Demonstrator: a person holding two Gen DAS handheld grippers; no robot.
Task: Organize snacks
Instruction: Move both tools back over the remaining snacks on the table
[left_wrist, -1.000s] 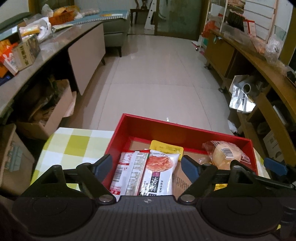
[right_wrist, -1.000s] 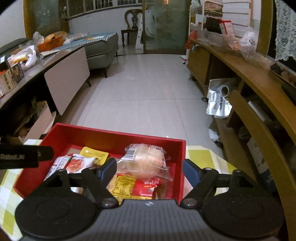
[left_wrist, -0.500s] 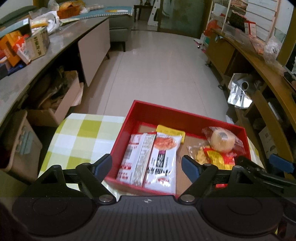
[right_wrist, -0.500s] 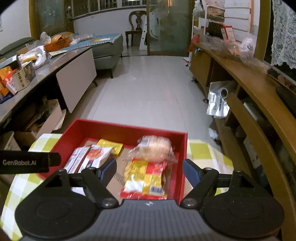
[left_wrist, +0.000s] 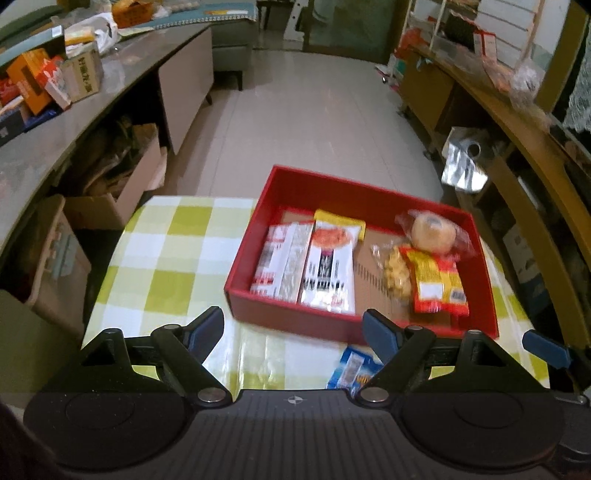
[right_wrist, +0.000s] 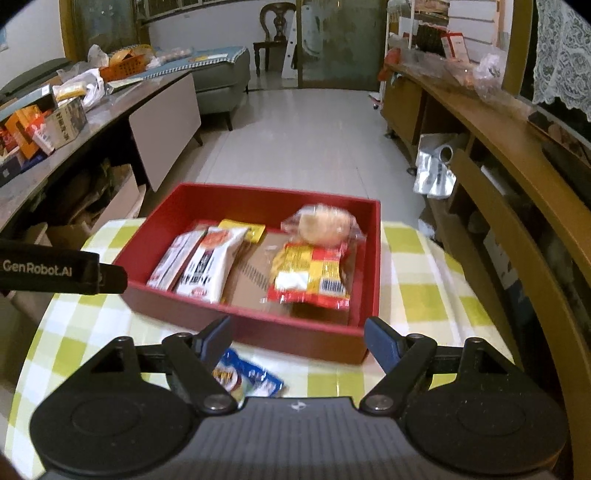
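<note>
On the checked yellow-green worktop (left_wrist: 166, 258), a rectangular red tray (left_wrist: 291, 317) holds flat glossy packets: two white ones (left_wrist: 325, 266), long axes near-to-far; a red-yellow bag (left_wrist: 436, 284); a round wrapped bun (left_wrist: 432, 232). Blue packet (right_wrist: 243, 376) lies just outside the near wall. Left tool (left_wrist: 293, 328) and right tool (right_wrist: 297, 338) released, empty.

The worktop (left_wrist: 173, 258) wears a check of lime green and white. On it stands a red box (left_wrist: 291, 184) with a brown cardboard floor. Inside, at nine o'clock, lie white packets (left_wrist: 327, 269) printed in red and black; at twelve, a yellow sachet (left_wrist: 341, 221); at three, a red-and-yellow bag (left_wrist: 437, 284). At six o'clock a blue packet (right_wrist: 255, 380) lies outside. Each claw has blue fingertips (right_wrist: 380, 341) on black arms.
</note>
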